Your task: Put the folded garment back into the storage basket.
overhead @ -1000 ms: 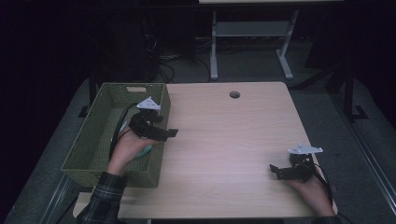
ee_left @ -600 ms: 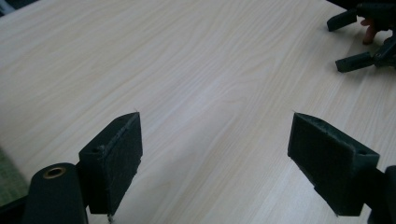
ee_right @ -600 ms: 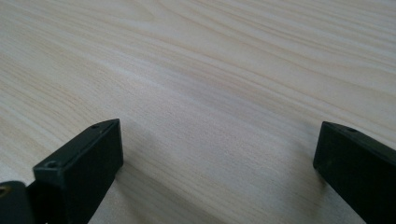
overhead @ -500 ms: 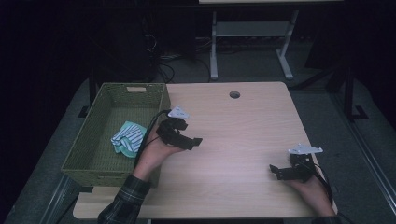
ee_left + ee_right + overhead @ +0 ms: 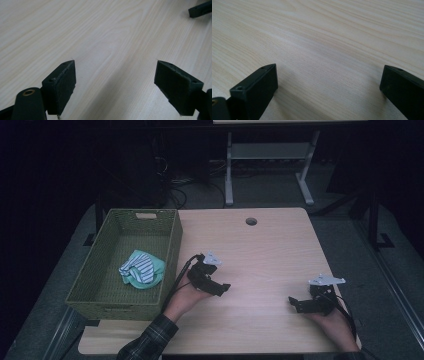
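— Moved since before? — Left gripper [image 5: 220,288] had travelled from the basket [image 5: 170,251] onto the table [image 5: 270,250], jaws apart, empty.
— Elsewhere? — Striped cloth [image 5: 141,269] lay in the basket; right gripper [image 5: 296,303] near the table's right front corner, jaws apart.

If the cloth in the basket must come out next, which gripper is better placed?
Probably the left gripper: it is open beside the green basket holding the cloth; the right gripper is across the table.

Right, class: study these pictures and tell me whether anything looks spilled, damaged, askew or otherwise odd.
Nothing stands out. The striped cloth lies crumpled inside the green basket, which sits squarely at the table's left edge. The left gripper and right gripper are both open over bare wood, holding nothing.
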### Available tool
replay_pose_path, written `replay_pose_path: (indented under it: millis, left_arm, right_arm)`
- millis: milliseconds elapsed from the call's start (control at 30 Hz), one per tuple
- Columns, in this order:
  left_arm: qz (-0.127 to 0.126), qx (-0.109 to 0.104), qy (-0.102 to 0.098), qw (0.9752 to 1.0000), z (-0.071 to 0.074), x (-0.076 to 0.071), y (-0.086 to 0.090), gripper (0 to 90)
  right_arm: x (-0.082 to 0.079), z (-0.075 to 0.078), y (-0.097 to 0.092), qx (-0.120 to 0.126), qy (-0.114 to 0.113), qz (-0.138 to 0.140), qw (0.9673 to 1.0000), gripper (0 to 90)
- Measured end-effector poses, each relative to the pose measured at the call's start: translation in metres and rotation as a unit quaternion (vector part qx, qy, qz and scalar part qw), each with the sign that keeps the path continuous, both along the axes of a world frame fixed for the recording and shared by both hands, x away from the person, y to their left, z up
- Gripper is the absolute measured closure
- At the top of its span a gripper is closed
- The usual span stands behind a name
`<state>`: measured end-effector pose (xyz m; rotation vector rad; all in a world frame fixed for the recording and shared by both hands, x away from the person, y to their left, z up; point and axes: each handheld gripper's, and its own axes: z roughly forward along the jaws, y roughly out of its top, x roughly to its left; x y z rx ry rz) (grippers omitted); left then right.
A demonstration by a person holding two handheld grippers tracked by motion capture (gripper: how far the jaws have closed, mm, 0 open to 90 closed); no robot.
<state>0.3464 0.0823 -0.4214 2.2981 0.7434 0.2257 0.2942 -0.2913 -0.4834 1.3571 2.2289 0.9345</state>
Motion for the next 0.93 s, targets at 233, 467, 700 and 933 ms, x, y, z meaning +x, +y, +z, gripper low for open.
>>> replay_pose_path:
  millis: [233, 467, 700, 933]
  left_arm:
    - [0.009, 0.004, -0.011, 0.9999, -0.022, -0.003, 0.002, 16.1]
    - [0.011, 0.023, -0.002, 0.9997, -0.039, -0.001, 0.003, 14.7]
    - [0.009, 0.037, -0.003, 0.9993, -0.047, -0.003, -0.001, 13.4]
    - [0.006, 0.029, -0.011, 0.9995, -0.049, -0.005, 0.002, 12.8]
  right_arm:
    - [0.0, 0.0, 0.0, 0.0, -0.001, 0.002, 1.0, 1.3]
    - [0.0, 0.0, 0.0, 0.0, 0.0, 0.003, 1.0, 1.3]
    - [0.0, 0.0, 0.0, 0.001, 0.0, 0.004, 1.0, 1.3]
    - [0.0, 0.0, 0.0, 0.001, -0.001, 0.004, 1.0, 1.3]
